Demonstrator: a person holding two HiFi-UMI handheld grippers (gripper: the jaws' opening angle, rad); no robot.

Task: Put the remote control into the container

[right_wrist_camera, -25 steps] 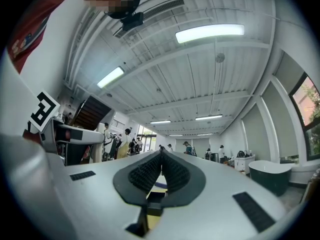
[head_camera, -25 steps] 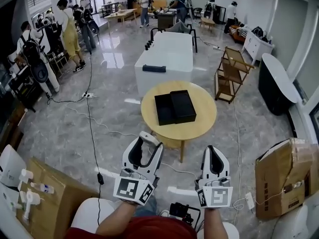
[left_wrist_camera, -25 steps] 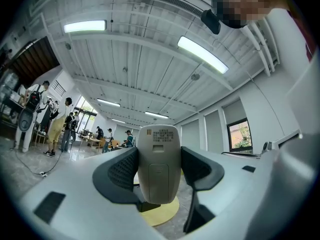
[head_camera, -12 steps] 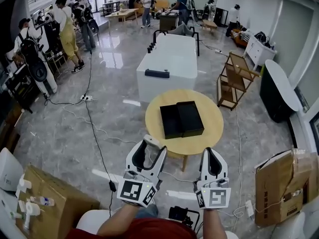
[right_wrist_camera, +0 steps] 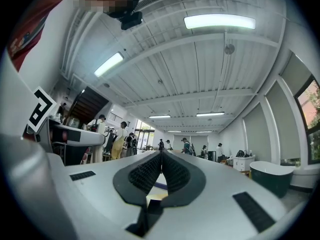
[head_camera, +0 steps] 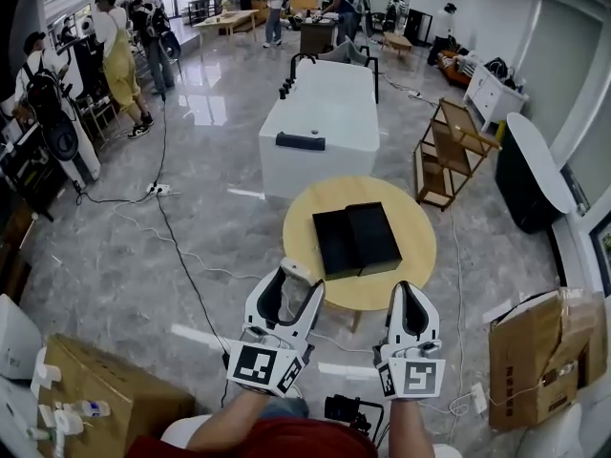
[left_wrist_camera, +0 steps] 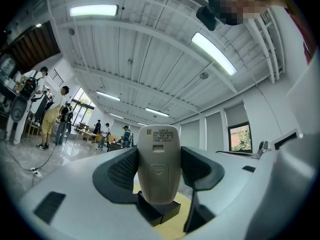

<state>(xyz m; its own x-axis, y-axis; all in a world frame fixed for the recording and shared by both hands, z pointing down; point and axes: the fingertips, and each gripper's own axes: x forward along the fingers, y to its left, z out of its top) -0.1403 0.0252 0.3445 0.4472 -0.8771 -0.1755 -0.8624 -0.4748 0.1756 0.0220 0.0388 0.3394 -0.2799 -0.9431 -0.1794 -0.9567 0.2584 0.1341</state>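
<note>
- Left gripper (head_camera: pixel 288 290): jaws spread about as wide as the remote control (left_wrist_camera: pixel 158 164) and clamped on it. The left gripper view shows it standing upright betw the two black pads, pale grey, battery-cover side facing the cam. The head view only gives a small pale tip (head_camera: pixel 295 273) poking out past the jaws, so you can't ID it from there.
- Right gripper (head_camera: pixel 409 296): jaws fully together. In the right gripper view the ribbed pads (right_wrist_camera: pixel 150 173) meet edge to edge w/ nothing betw them. From the head view you just get the back of it and its marker cube (head_camera: pixel 412 378).
- Both are held over the floor, short of the round wooden table (head_camera: pixel 412 256), left one a bit closer to the near edge.
- Container (head_camera: pixel 356 239): black, looks like 2 halves side by side, sits mid-table, well apart from the remote. The left gripper view only catches a dark corner of it (left_wrist_camera: pixel 161 211) below the remote, w/ a bit of yellowish tabletop.
- Cardboard boxes at both sides, one low left (head_camera: pixel 105 399), one right (head_camera: pixel 535 351). Head view only.
- Past the table: white bathtub (head_camera: pixel 325 113) w/ a dark item on its near rim, wooden rack (head_camera: pixel 449 146) to the right of it.
- Far back: ppl standing round tables. Both gripper views tilt up enough to add ceiling strip lights (right_wrist_camera: pixel 219 21).
</note>
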